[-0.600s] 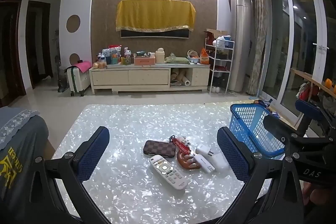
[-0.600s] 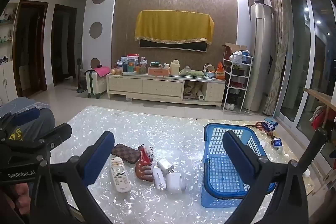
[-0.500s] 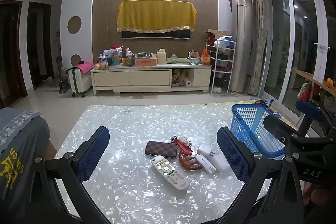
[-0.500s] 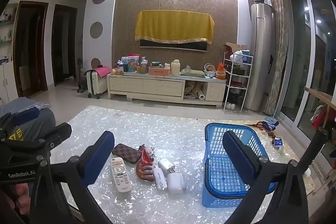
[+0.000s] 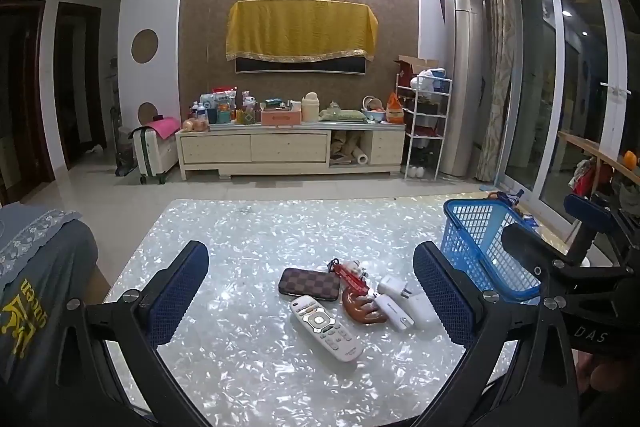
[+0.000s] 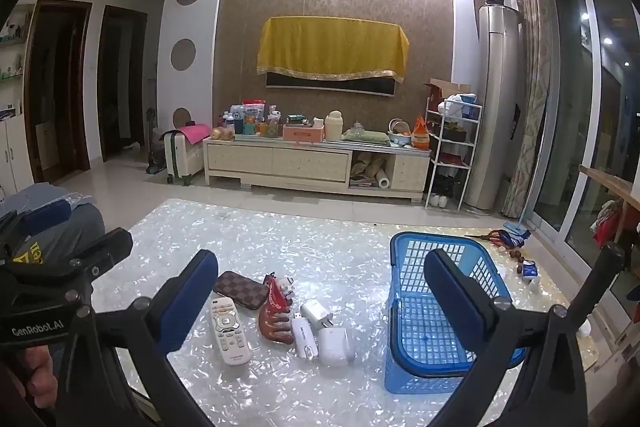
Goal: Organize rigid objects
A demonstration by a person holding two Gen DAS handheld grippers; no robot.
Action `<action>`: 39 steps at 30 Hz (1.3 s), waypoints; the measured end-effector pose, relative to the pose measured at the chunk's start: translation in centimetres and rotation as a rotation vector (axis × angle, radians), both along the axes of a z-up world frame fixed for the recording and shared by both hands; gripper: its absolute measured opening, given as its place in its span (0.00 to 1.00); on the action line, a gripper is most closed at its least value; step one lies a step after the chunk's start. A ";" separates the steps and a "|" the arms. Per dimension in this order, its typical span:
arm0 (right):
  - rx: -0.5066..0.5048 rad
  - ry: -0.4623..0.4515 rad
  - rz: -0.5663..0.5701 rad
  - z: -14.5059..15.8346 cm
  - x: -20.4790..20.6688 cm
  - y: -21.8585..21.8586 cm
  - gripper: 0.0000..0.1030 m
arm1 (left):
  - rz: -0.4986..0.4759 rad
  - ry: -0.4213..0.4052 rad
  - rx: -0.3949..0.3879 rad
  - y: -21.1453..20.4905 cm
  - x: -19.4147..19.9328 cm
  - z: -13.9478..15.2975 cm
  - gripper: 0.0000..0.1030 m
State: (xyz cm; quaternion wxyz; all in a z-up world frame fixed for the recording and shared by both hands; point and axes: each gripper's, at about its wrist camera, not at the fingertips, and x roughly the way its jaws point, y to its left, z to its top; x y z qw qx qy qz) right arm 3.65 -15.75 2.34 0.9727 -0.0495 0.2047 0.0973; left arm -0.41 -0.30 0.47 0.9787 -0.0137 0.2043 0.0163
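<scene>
- My left claw [image 5: 310,291] hangs above the near edge of the counter [image 5: 248,239], tilted gently downward, jaws spread wide with nothing between the pads.
- My right claw [image 6: 320,295] takes the same gentle downward tilt, jaws equally wide and empty; in the left wrist view its frame shows at the right edge, and a bit of the hand [image 5: 600,377] gripping it shows beneath.
- In the right wrist view the left rig's body fills the lower left corner, fingers [image 6: 38,379] wrapped round its handle — the rest of the person is cut off.
- Task items lie in a loose cluster on the counter, below and ahead of both claws: a checkered wallet [image 5: 309,283], a white remote [image 5: 326,327] just in front of it, a red keychain [image 5: 352,277], a brown comb-like piece [image 5: 360,307], a white stick-shaped device [image 5: 392,313], a white charger plug [image 5: 394,287] and a white case [image 6: 335,345].
- The small print on the remote and the stick is too fine to read.
- The blue basket [image 6: 420,331] stands right of the cluster, empty, partly hidden behind the right claw's right finger [image 6: 460,297]; in the left wrist view its near side is cut off by the claws.
</scene>
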 end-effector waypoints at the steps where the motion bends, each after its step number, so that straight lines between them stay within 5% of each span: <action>1: 0.001 0.003 0.001 0.0 0.0 0.0 1.00 | 0.002 0.000 0.000 0.0 0.1 0.0 1.00; 39: 0.001 0.074 0.013 -0.5 0.2 0.3 1.00 | 0.004 0.051 -0.006 0.3 0.2 -0.9 1.00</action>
